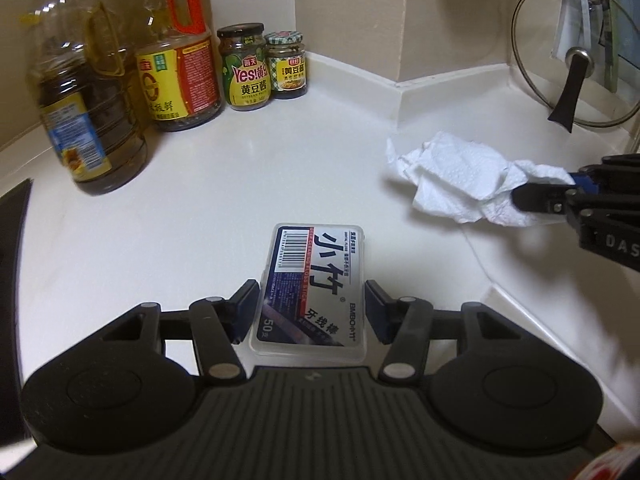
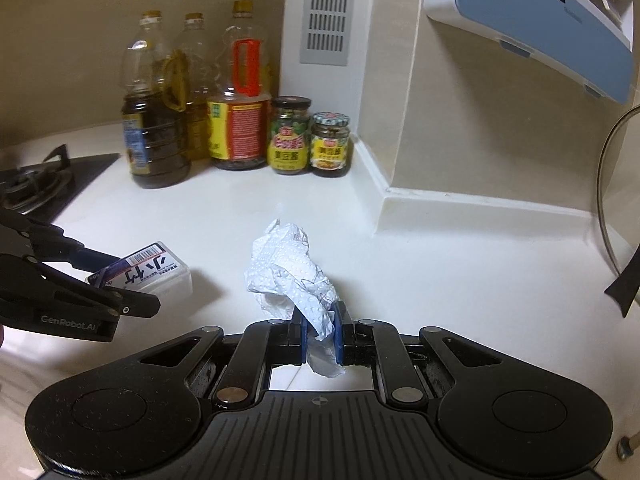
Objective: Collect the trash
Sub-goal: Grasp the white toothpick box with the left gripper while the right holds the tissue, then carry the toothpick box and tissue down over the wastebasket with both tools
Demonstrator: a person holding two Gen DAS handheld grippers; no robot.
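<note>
A clear plastic dental floss box with a barcode label lies on the white counter between the fingers of my left gripper. The jaws stand on either side of it with a small gap, open. It also shows in the right wrist view, with my left gripper around it. My right gripper is shut on a crumpled white paper towel, which sticks out forward just above the counter. In the left wrist view the paper towel hangs from my right gripper at the right.
Several oil bottles and two sauce jars stand in the back corner. A gas hob is at the left. A glass pot lid leans on the wall at the right. The white counter stretches between.
</note>
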